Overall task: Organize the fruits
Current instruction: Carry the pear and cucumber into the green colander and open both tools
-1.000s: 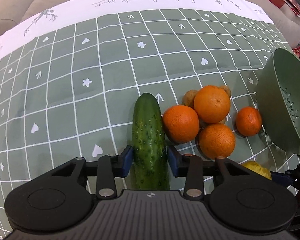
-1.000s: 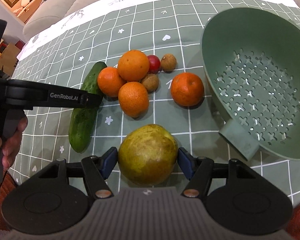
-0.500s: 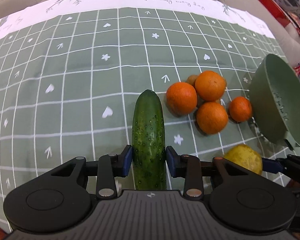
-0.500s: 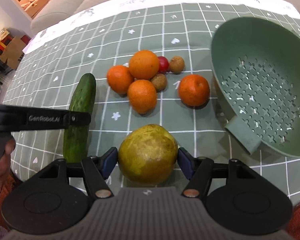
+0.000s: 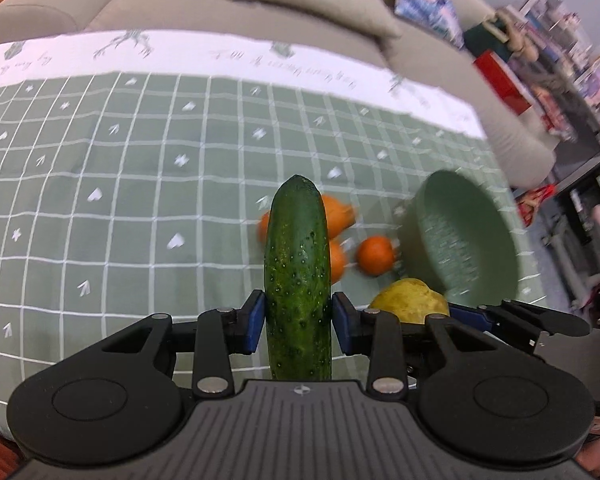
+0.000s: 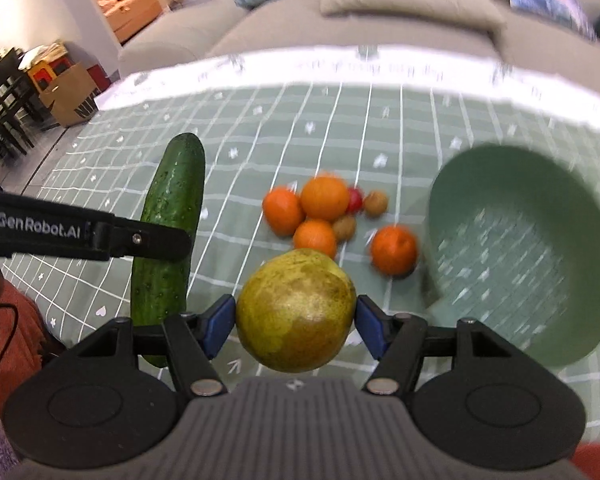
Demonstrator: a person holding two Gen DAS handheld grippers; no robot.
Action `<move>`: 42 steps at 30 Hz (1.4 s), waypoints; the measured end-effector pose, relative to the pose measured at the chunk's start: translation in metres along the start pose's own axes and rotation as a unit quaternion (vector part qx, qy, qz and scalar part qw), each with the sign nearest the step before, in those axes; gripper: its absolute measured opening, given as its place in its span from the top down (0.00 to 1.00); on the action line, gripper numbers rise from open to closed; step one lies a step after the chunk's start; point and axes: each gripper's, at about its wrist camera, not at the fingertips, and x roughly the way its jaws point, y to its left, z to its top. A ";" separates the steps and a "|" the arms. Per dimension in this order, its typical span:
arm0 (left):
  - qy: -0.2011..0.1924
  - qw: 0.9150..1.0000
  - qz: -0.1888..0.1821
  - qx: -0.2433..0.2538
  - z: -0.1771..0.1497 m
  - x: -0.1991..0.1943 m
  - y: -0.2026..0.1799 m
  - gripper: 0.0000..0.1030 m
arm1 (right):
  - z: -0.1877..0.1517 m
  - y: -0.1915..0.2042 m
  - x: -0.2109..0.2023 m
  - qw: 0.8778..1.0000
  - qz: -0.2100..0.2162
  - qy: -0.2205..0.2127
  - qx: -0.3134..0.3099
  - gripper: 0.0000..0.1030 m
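A cucumber [image 5: 298,268] is pinched in the left tool [image 5: 298,322] and a pear [image 6: 296,312] in the right tool [image 6: 296,326], both clear of the counter [image 6: 260,148]. Transfer is judged under way; next, release over the colander [image 6: 528,256] at 3 o'clock is called for.

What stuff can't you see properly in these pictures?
- Left wrist view: the cucumber in the left gripper hides part of the oranges; they are blurred too.
- Left wrist view: the pear is partly behind gripper parts.
- Right wrist view: the green colander is smeared, its holes unclear.
- Right wrist view: the tablecloth lettering is unreadable.
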 end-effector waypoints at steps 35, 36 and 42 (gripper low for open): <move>0.122 0.984 -0.092 0.088 0.057 0.126 -0.171 0.61 | 0.040 -0.176 -0.002 0.990 -0.067 0.096 -0.080 0.40; 0.127 0.984 -0.093 0.087 0.058 0.129 -0.171 0.61 | 0.040 -0.177 0.002 0.990 -0.065 0.100 -0.081 0.40; 0.149 0.980 -0.092 0.090 0.063 0.148 -0.174 0.62 | 0.042 -0.180 0.020 0.988 -0.062 0.117 -0.085 0.40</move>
